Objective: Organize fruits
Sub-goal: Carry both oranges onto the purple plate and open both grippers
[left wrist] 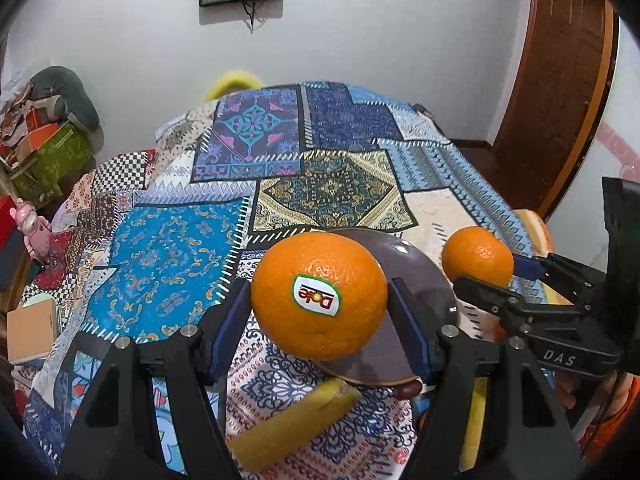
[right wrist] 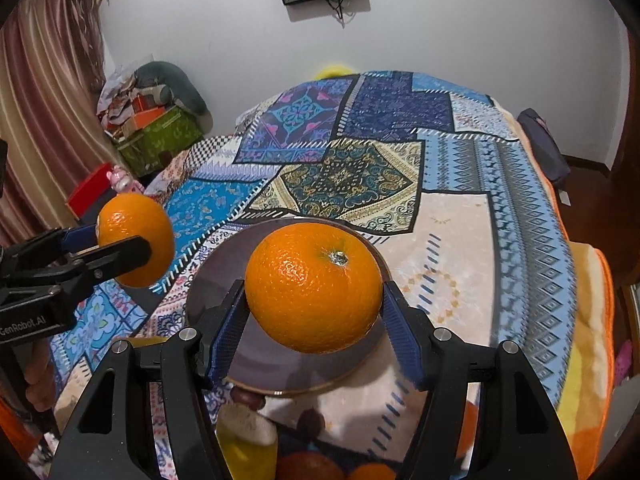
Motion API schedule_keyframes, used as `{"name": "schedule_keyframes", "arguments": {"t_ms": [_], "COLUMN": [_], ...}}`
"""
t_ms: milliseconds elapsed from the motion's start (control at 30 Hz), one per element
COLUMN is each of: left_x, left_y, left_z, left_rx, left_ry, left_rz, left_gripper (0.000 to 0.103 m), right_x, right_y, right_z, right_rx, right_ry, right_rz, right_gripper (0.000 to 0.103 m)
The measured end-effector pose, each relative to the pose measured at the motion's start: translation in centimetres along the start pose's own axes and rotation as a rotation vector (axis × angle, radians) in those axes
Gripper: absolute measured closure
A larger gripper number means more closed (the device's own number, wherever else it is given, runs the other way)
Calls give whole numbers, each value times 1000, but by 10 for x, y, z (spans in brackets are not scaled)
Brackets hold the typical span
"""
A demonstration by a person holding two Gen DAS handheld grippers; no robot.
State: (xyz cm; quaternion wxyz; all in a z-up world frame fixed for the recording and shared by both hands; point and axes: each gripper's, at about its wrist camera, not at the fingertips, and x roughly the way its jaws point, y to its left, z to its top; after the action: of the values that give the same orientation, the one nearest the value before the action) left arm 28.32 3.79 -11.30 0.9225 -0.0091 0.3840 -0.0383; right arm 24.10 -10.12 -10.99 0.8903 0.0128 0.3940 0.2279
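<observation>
My left gripper point(left wrist: 319, 296) is shut on an orange with a Dole sticker point(left wrist: 319, 296), held above a round brown plate point(left wrist: 424, 280) on the patchwork bedspread. My right gripper point(right wrist: 314, 288) is shut on a second orange point(right wrist: 314, 288) above the same plate point(right wrist: 212, 276). Each view shows the other gripper with its orange: the right one in the left wrist view point(left wrist: 478, 258), the left one in the right wrist view point(right wrist: 136, 240). A banana point(left wrist: 296, 424) lies below the plate, with more fruit point(right wrist: 308, 466) near the bed's front edge.
The patchwork bedspread point(right wrist: 440, 168) covers a large bed. A small dark fruit point(right wrist: 250, 398) lies by the plate's near rim. Boxes and clutter point(right wrist: 156, 128) stand at the far left by a curtain. A wooden door point(left wrist: 560, 92) is at the right.
</observation>
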Motion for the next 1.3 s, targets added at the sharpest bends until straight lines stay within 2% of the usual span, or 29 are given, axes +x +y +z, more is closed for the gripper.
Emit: {"name": "schedule_keyframes", "arguments": {"t_ms": [267,467,700,867,1067,1300], "left_x": [40,67,89,96,86,88], "left_y": [-3,0,3,-2,-20,-15], "left_z": [2,2,1,4,11,11], "left_rx": [19,-2,4,26,91,69], "left_ry": [78,147,187,193,139,155], "left_rz": [4,-11,-7,-17,-25,-25], "left_gripper": [35,35,35,35,40,40], "right_x": [28,43,58,65,65,70], "right_y": [4,0,-4,-1,3,5], "right_z": [0,2,-2,-4,-3,-6], "right_rx": [-44,-57,-65,-79,-114,-133], "right_ry": [68,110,157,177,186,216], "right_rz": [3,-4,-2,19,20,21], "right_gripper": [40,40,40,40,40,38]}}
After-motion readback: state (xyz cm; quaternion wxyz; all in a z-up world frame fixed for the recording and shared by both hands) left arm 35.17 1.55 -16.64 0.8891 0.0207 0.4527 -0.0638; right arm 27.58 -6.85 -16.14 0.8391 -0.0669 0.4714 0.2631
